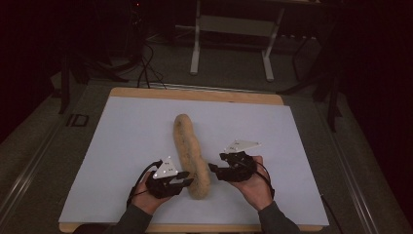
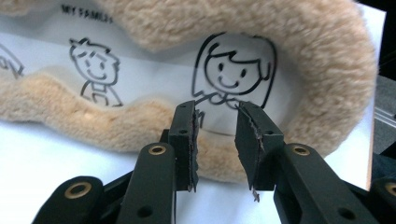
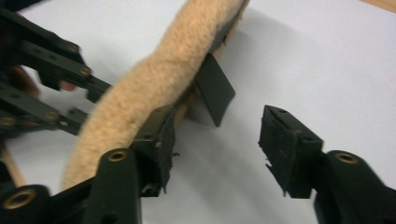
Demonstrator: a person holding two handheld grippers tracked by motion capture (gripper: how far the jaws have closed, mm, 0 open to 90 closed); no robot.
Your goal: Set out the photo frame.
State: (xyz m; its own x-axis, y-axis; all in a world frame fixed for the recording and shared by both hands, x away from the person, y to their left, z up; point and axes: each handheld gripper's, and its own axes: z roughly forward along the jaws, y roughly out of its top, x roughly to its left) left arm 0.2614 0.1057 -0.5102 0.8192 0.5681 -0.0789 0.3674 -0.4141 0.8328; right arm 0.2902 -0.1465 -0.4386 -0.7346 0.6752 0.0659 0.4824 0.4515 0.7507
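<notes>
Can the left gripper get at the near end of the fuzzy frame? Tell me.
Probably yes. The left gripper sits right at the frame, jaws parted, with its fuzzy rim just ahead of the pads and nothing between. The right gripper stands on the other side, clear of that approach.

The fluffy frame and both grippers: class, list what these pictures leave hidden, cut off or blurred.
- Frame, high view: it stands edge-on, so its drawings face away.
- Left gripper view: the plush rim covers the caption's end, and the left edge cuts a third drawing.
- Right gripper view: motion blur hides how the black flap joins the frame.
- Right gripper, high view: too dark and small to read its jaws.
</notes>
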